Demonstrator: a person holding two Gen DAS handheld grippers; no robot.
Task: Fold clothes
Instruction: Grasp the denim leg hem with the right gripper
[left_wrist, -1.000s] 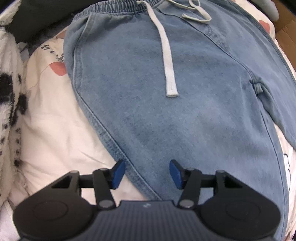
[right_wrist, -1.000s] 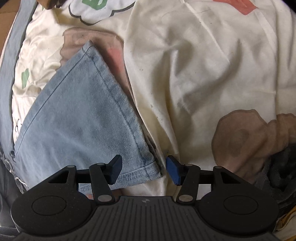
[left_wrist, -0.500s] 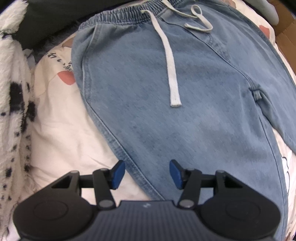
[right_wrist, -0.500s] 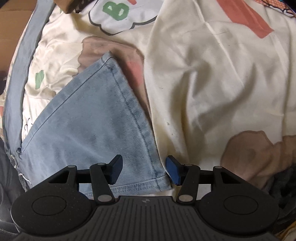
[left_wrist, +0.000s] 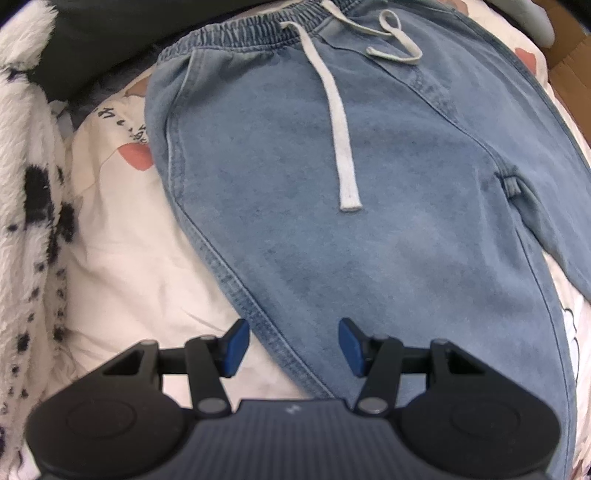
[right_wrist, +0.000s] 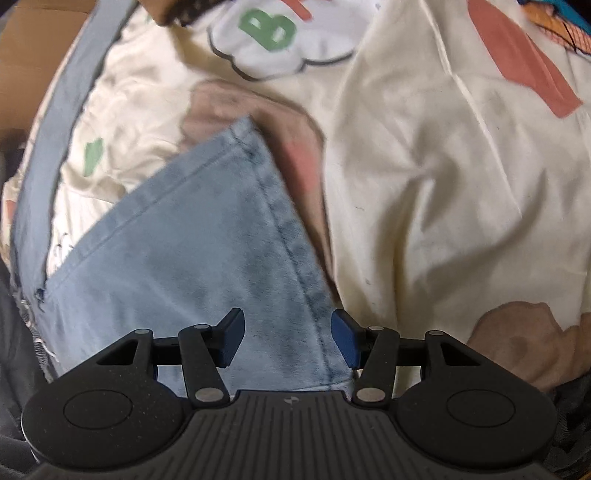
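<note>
Light blue denim trousers (left_wrist: 369, 192) lie flat on a cream printed bedsheet (left_wrist: 122, 240), elastic waistband at the top, a white drawstring (left_wrist: 341, 133) down the front. My left gripper (left_wrist: 291, 345) is open and empty over the trousers' left outer seam, below the hip. In the right wrist view a trouser leg end (right_wrist: 207, 240) with its stitched hem lies on the sheet (right_wrist: 443, 184). My right gripper (right_wrist: 288, 341) is open and empty, over the hem's near corner.
A white and black spotted fleece (left_wrist: 26, 192) lies along the left of the sheet. Dark fabric (left_wrist: 92, 40) sits beyond the waistband. Brown cardboard (right_wrist: 33, 66) shows at the sheet's far left in the right wrist view.
Both grippers have drawn back. The waistband has come fully into the left view, and the leg hem has slid lower and further between the right fingers. Both stay open.
</note>
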